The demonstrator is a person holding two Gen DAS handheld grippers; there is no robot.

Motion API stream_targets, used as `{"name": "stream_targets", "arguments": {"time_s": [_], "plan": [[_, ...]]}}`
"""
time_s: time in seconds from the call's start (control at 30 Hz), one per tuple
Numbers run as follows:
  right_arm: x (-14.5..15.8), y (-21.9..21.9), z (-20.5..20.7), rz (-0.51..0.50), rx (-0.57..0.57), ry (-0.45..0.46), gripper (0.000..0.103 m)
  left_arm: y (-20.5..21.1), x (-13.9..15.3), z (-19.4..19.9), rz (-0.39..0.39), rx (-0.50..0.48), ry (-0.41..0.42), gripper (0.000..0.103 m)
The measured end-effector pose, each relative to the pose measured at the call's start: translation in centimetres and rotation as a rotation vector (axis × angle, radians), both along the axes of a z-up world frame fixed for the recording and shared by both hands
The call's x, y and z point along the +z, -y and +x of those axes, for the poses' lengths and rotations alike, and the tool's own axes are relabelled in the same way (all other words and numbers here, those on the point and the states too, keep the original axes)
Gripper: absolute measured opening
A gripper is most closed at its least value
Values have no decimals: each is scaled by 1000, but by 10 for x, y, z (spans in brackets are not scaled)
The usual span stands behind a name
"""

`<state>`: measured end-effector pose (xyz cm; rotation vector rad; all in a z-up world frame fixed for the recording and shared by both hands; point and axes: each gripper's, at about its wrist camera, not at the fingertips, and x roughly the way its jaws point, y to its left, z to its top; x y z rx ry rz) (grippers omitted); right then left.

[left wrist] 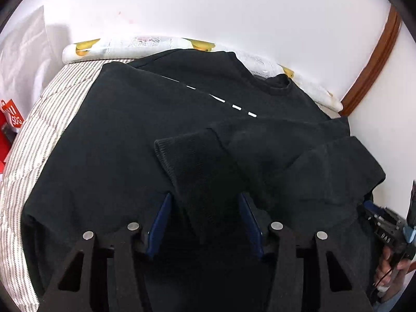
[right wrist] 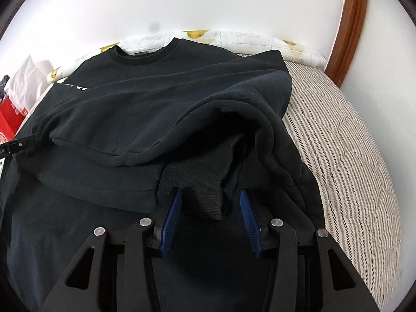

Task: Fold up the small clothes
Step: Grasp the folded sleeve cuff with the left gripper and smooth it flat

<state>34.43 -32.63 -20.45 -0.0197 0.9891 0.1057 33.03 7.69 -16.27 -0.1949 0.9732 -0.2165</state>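
A black sweatshirt (left wrist: 117, 135) with a white dashed print lies spread on a striped bed (left wrist: 52, 104). One sleeve is folded across its body, and the ribbed cuff (left wrist: 197, 166) lies between the fingers of my left gripper (left wrist: 205, 200), which is open. In the right wrist view the sweatshirt (right wrist: 135, 98) has its right side folded over. A ribbed cuff (right wrist: 197, 182) lies between the fingers of my right gripper (right wrist: 210, 197), which is open just above the cloth. The right gripper also shows at the left wrist view's right edge (left wrist: 390, 226).
A white pillow with yellow prints (left wrist: 161, 44) lies along the white wall at the bed's head. A red bag (left wrist: 10, 119) and white plastic sit at the left. A brown wooden frame (right wrist: 351, 26) stands at the right. Striped bedding (right wrist: 345, 143) is bare on the right.
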Motion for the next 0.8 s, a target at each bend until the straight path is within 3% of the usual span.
{"name": "stream_targets", "arguments": {"time_s": [0.47, 0.63, 0.73, 0.8], "plan": [[-2, -2, -2, 4, -29, 18, 46, 16, -3, -12, -2, -64, -28, 49], [-2, -2, -3, 11, -35, 20, 46, 20, -5, -2, -7, -39, -24, 49], [-2, -1, -3, 25, -43, 19, 46, 22, -6, 4, 12, -21, -10, 41], [-3, 1, -3, 36, -50, 21, 46, 22, -5, 6, 22, -3, 1, 25]]}}
